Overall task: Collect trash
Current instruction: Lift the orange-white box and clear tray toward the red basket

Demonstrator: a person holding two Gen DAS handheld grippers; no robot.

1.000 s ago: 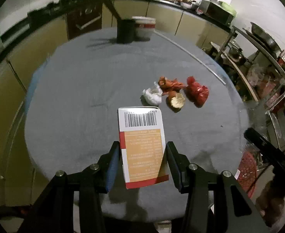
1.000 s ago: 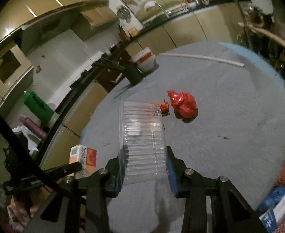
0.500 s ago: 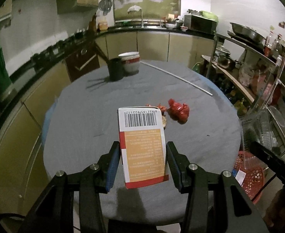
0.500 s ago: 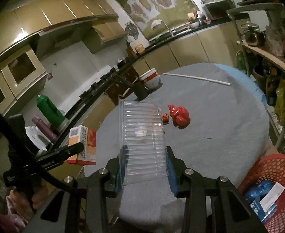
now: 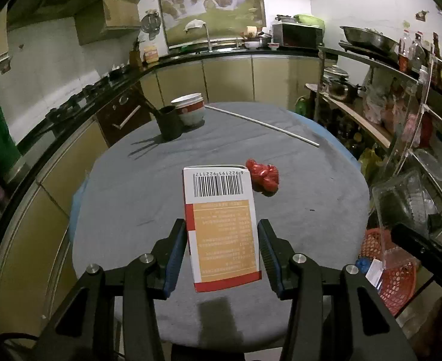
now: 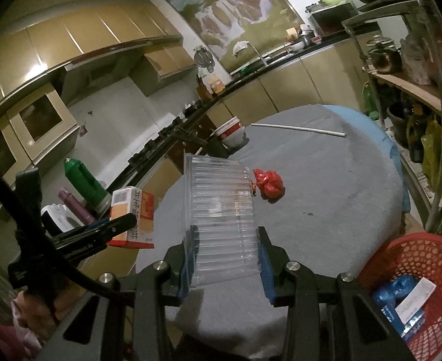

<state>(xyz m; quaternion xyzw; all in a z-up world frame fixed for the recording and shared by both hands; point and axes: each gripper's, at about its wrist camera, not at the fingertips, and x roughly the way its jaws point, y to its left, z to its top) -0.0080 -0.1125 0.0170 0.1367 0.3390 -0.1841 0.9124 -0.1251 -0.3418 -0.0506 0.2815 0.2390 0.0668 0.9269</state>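
Observation:
My left gripper [image 5: 222,254] is shut on an orange and white carton [image 5: 222,225] with a barcode at its top, lifted above the near edge of the round grey table [image 5: 160,180]. My right gripper [image 6: 224,260] is shut on a clear ribbed plastic container [image 6: 221,219]. The right wrist view also shows the carton [image 6: 133,216] and the left gripper at the left. A crumpled red bag [image 5: 263,176] lies on the table beyond the carton; the same red bag [image 6: 269,183] appears past the container. A red mesh basket [image 6: 416,258] with blue and white trash stands low at the right.
At the table's far side stand a dark cup [image 5: 169,121] and stacked bowls [image 5: 189,109], with a long white rod [image 5: 263,124] beside them. Metal shelves [image 5: 401,114] full of pots and bottles line the right. Kitchen counters run along the left and back.
Both grippers have drawn back and up from the table with carton and container still held. The table looks farther, and the white, orange and brown scraps are now hidden behind the carton.

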